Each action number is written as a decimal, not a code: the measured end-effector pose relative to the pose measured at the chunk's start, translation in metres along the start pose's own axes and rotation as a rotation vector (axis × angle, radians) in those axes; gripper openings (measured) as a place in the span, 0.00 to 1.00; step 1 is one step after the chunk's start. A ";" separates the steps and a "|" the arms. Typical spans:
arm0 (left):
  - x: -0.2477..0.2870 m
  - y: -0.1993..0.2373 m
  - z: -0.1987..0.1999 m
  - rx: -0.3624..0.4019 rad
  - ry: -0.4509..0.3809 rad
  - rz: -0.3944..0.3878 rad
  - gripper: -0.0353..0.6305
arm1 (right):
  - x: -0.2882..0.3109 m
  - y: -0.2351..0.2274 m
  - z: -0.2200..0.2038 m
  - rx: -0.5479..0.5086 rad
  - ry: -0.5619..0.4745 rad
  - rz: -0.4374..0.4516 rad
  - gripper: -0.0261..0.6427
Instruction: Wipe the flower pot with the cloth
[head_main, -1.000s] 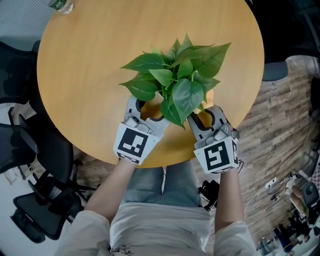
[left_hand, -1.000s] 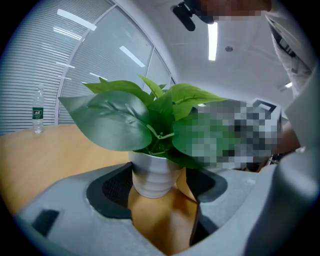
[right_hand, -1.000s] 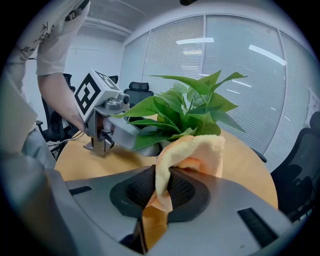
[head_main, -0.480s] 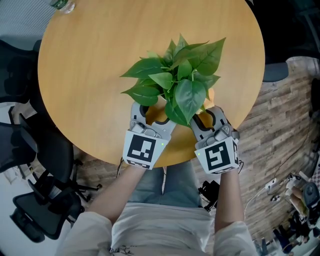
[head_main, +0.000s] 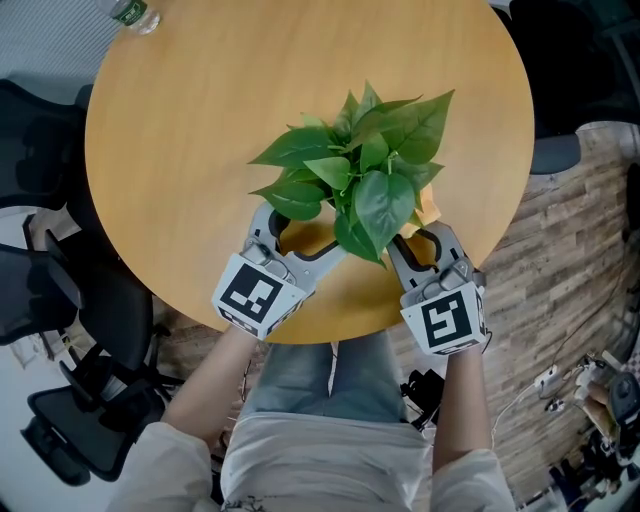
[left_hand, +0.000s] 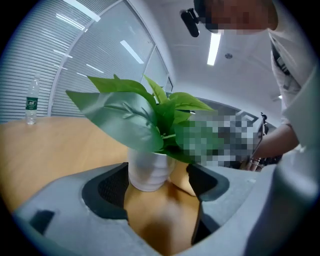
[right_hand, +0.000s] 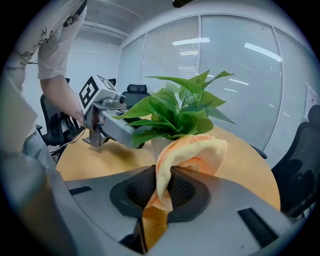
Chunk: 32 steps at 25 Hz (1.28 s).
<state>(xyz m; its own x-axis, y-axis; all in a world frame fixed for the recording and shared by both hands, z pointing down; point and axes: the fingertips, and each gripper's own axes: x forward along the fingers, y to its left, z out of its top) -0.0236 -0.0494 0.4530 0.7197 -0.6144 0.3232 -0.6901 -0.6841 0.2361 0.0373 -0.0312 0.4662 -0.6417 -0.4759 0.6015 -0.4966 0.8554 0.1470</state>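
Pinching the orange cloth (right_hand: 195, 150) tight, the right gripper (right_hand: 162, 187) has its fingers closed on it. The cloth's puffy end sits just beside the white flower pot (left_hand: 147, 172). The left gripper (left_hand: 159, 184) has its fingers wide, and they have just been opening. The pot stands between their tips, not squeezed. 1 green plant (head_main: 360, 165) grows in the pot. The pot stands on the round worktop (head_main: 200, 150). 1 bottle (head_main: 135, 14) stands well apart, at the worktop's far edge.

flower pot (left_hand: 148, 172) hidden under leaves (head_main: 365, 180) in head view, bottle (head_main: 135, 14) cropped
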 end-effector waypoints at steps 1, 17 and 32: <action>-0.004 0.000 -0.003 0.027 0.018 -0.027 0.61 | 0.000 0.000 0.000 0.001 0.000 0.000 0.12; 0.010 0.020 0.018 0.164 0.031 -0.399 0.62 | 0.001 -0.021 0.000 0.015 0.019 -0.053 0.12; 0.020 0.015 0.026 0.169 0.005 -0.471 0.68 | 0.002 -0.035 -0.005 0.052 0.036 -0.110 0.12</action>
<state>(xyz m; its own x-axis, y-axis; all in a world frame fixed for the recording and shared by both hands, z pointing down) -0.0174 -0.0823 0.4394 0.9495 -0.2223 0.2215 -0.2683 -0.9411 0.2056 0.0559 -0.0608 0.4661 -0.5609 -0.5579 0.6117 -0.5930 0.7863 0.1734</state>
